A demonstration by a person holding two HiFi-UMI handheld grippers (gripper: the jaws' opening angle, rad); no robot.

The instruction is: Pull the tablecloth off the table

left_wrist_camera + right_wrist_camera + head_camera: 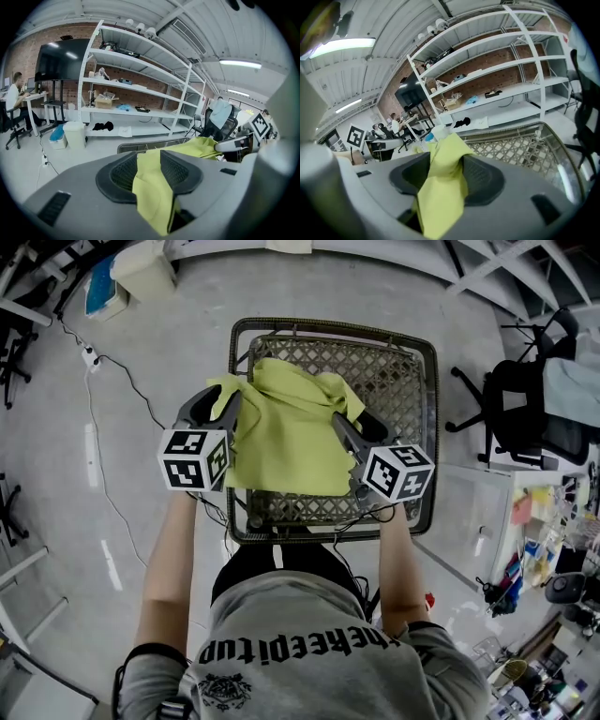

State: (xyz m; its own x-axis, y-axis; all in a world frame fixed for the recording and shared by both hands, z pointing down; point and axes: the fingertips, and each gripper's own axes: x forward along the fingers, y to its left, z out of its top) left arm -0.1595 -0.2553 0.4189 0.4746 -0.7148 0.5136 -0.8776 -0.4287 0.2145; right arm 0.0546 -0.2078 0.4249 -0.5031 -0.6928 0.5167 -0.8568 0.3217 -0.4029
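Head view spotter: Your yellow-green tablecloth [281, 427] lies bunched on the lattice-topped desk [403, 371]. It covers the left and middle of the top. The lattice is bare at the right, along the far edge and in a strip by the near rim.

Gripper views spotter: And your hands?

Head view spotter: You reach in from the near side. Your left gripper [217, 401] is at the cloth's left edge and your right gripper [359, 425] at its right edge, with the cloth stretched between them.

Gripper views spotter: The left gripper view shows your left gripper [149, 158] with its jaws apart. A fold of the tablecloth [152, 192] hangs loose in the gap and is not pinched. The desk's rim [140, 146] shows just beyond the jaws, with more of the cloth heaped to the right.

Head view spotter: Same on the other side?

Gripper views spotter: Yes. In the right gripper view your right gripper [447, 161] stands with its jaws wide. A strip of the tablecloth [440, 197] is draped between the pads and rises to a peak above them. Neither pad presses on it. Bare lattice of the desk [520, 150] runs off to the right.
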